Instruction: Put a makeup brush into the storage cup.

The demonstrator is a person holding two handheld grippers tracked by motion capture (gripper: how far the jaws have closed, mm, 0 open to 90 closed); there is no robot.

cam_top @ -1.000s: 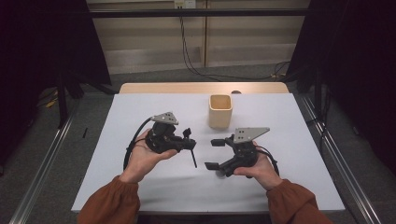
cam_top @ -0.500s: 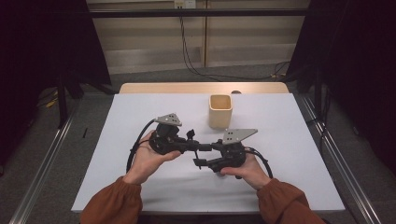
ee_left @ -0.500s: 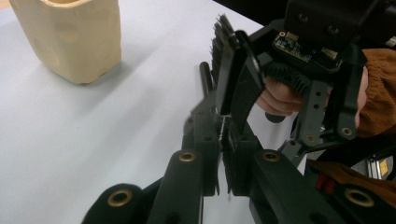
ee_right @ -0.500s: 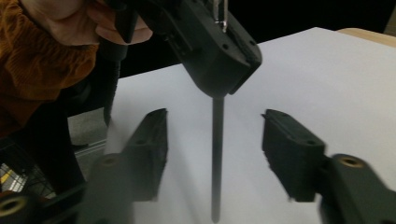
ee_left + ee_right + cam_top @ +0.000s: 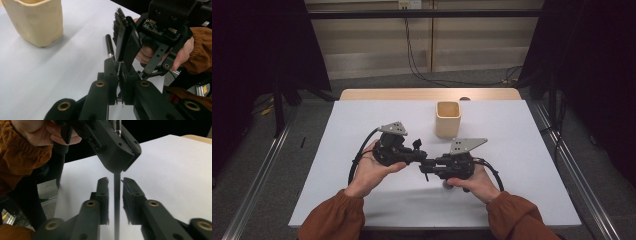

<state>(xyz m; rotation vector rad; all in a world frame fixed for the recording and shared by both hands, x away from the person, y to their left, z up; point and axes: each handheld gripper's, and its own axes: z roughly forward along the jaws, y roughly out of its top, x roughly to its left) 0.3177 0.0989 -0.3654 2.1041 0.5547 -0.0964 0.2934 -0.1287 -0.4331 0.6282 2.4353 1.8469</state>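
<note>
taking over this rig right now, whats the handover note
Left gripper: shut on the small black brush, held up off the table.
Right gripper: jaws have just been closing around the brush handle; a slim gap shows either side, so no firm grip yet.
Beige cup: upright on the white table, beyond both grippers, nothing visibly in it.
Done: brush lifted and brought between the right jaws.
Left: probably finish the right grip, release the left, then likely put the brush in the cup.
</note>
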